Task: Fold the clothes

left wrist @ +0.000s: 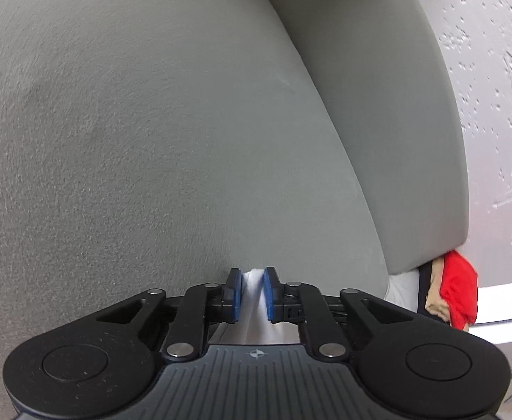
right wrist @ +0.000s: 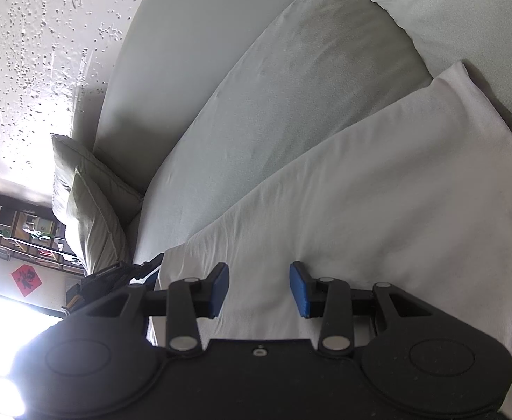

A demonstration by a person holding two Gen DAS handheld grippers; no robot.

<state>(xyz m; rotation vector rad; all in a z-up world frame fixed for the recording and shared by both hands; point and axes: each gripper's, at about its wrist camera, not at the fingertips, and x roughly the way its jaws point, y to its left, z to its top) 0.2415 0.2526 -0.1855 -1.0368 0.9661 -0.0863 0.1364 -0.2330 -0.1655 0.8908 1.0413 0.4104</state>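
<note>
My left gripper [left wrist: 253,274] is shut on a bunched edge of a white garment [left wrist: 252,301], close above the grey sofa seat [left wrist: 151,140]. Most of that cloth is hidden under the gripper. In the right wrist view the white garment [right wrist: 378,203] lies spread flat on the sofa seat cushion [right wrist: 273,98]. My right gripper [right wrist: 258,276] is open and empty, just above the garment's near part, with its blue pads [right wrist: 221,288] on either side of bare cloth.
The sofa back cushion [left wrist: 378,105] and a textured white wall [left wrist: 493,87] stand behind. Red and tan cloth [left wrist: 457,290] hangs at the sofa's end. Two pale pillows [right wrist: 88,203] sit in the sofa corner, with a dark bag [right wrist: 116,276] below them and shelves [right wrist: 18,224] beyond.
</note>
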